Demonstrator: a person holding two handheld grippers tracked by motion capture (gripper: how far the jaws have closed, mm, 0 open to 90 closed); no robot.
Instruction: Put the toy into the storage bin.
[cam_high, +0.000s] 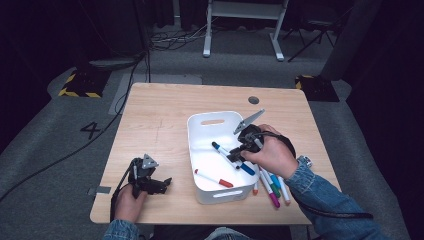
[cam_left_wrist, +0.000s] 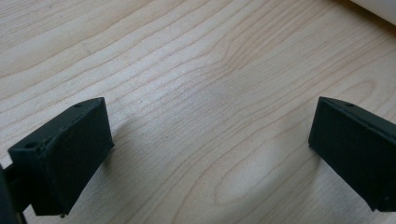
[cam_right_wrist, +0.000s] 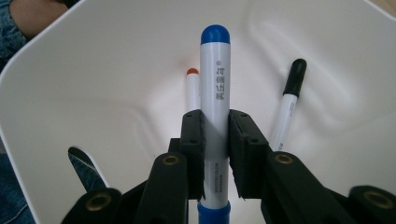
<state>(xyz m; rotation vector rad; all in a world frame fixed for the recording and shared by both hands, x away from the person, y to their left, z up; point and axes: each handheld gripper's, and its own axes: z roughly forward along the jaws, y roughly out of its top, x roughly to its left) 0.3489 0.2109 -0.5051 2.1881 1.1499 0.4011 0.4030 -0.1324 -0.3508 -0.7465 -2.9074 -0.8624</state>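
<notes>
My right gripper (cam_high: 236, 156) hangs over the white bin (cam_high: 200, 122) and is shut on a white marker with blue ends (cam_high: 246, 168). In the right gripper view the jaws (cam_right_wrist: 215, 122) pinch that blue marker (cam_right_wrist: 215, 60) around its middle, and it points into the bin (cam_right_wrist: 93, 70). On the bin floor lie a red-capped marker (cam_right_wrist: 192, 91) and a black-capped marker (cam_right_wrist: 289, 100); the red-capped marker (cam_high: 214, 178) shows near the bin's front. My left gripper (cam_high: 162, 183) rests on the table at the front left, open, with bare wood between its fingers (cam_left_wrist: 65, 149).
Several coloured markers (cam_high: 272, 189) lie on the wooden table (cam_high: 160, 120) just right of the bin, under my right wrist. A corner of the bin (cam_left_wrist: 380, 7) sits ahead of the left gripper. A round hole (cam_high: 253, 99) marks the far edge.
</notes>
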